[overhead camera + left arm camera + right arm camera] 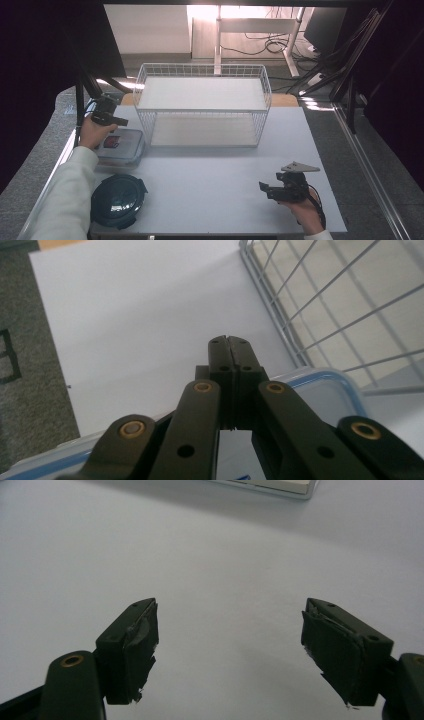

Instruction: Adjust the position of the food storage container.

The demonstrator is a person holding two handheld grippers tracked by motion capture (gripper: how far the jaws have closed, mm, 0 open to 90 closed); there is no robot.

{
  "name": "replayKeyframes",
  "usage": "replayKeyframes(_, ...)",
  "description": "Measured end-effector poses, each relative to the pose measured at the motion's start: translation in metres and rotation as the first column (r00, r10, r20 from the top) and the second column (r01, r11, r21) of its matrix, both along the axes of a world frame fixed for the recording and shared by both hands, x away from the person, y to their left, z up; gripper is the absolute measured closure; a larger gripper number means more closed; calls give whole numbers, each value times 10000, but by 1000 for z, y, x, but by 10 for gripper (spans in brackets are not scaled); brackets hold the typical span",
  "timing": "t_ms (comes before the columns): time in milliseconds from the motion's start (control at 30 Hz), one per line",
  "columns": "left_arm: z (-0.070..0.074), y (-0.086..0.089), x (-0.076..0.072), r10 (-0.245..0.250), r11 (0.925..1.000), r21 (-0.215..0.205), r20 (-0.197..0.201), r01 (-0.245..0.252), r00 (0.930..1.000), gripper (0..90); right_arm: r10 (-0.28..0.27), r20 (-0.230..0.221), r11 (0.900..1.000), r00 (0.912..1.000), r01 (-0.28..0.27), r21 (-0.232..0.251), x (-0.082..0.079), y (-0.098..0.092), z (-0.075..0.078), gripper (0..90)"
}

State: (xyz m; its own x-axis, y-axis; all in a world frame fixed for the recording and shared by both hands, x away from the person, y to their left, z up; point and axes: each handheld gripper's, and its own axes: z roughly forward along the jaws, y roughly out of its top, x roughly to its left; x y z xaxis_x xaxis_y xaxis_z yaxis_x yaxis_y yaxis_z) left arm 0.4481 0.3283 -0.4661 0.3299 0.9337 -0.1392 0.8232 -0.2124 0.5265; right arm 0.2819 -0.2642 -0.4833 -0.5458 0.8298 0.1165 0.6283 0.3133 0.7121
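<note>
At frame left, left hand-held gripper [121,121] closed, empty, over clear rectangular plastic container [121,147]; lower right, right hand-held gripper [263,188] open above smooth white surface [210,180]; wire basket [202,105] centre.

White wire basket [202,107]; blue-rimmed clear box [121,147]; dark lid [118,199]

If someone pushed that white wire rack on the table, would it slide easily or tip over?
The wire rack looks light, being thin open mesh with nothing on its two shelves, so it would probably slide on the smooth table. It is wider than it is tall, so tipping seems unlikely. The mesh may flex slightly.
</note>
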Motion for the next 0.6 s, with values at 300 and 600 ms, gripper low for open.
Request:
replayKeyframes(300,-7,0,3,131,9999,-105,-323,-134,9994,900,-33,-5,10000,10000,33,-17,1,-1,-3,225)
replayKeyframes(600,-9,-1,-6,-229,9986,-483,-388,210,9990,900,-16,73,10000,10000,16,-54,-1,1,-3,225)
